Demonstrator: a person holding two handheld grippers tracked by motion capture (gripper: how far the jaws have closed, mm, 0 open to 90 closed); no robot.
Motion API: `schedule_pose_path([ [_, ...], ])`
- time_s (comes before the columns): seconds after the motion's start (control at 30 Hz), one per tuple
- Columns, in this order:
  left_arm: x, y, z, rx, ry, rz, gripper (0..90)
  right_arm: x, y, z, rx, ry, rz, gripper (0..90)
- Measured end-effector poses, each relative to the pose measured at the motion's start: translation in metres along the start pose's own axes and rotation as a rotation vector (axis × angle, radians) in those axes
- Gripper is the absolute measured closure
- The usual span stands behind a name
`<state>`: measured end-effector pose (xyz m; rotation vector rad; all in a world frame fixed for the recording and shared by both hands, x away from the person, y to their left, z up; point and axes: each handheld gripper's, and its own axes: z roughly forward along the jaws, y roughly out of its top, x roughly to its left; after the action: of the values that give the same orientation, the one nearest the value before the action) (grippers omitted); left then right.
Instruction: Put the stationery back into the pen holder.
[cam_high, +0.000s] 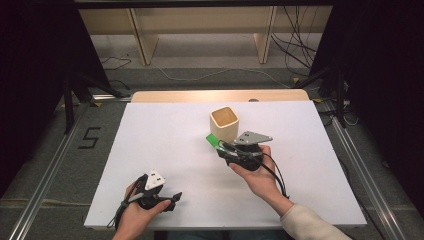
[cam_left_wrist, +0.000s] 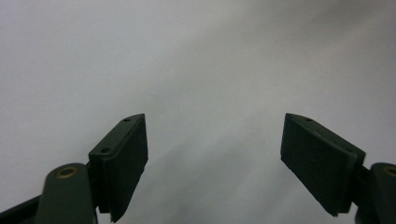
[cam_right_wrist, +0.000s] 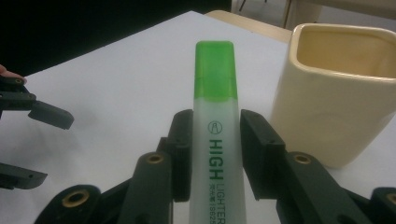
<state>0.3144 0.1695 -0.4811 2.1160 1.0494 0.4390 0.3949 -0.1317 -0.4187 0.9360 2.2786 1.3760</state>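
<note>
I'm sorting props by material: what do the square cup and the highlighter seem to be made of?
The cup looks like glazed ceramic: cream, thick-walled, with a soft sheen and rounded rim, though glossy plastic is possible. The highlighter, clamped in the right gripper, looks like plastic: a frosted translucent barrel with green print and a translucent green cap.

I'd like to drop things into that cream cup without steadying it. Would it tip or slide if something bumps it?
The cream cup looks thick-walled and glazed, so probably heavy and steady. It is taller than wide, so a knock near its rim might tip it. On the smooth white table it may slide.
</note>
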Motion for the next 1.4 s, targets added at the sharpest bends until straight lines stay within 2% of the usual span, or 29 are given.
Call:
schedule_pose_path([
  [0.73, 0.0, 0.0, 0.0, -0.001, 0.0, -0.003, 23.1, -0.01, 0.009, -0.011, -0.041, -0.03, 0.015, 66.7],
  [1.4, 0.0, 0.0, 0.001, 0.0, -0.003, -0.006, 23.1, -0.024, 0.017, -0.017, -0.078, -0.066, 0.024, 66.6],
])
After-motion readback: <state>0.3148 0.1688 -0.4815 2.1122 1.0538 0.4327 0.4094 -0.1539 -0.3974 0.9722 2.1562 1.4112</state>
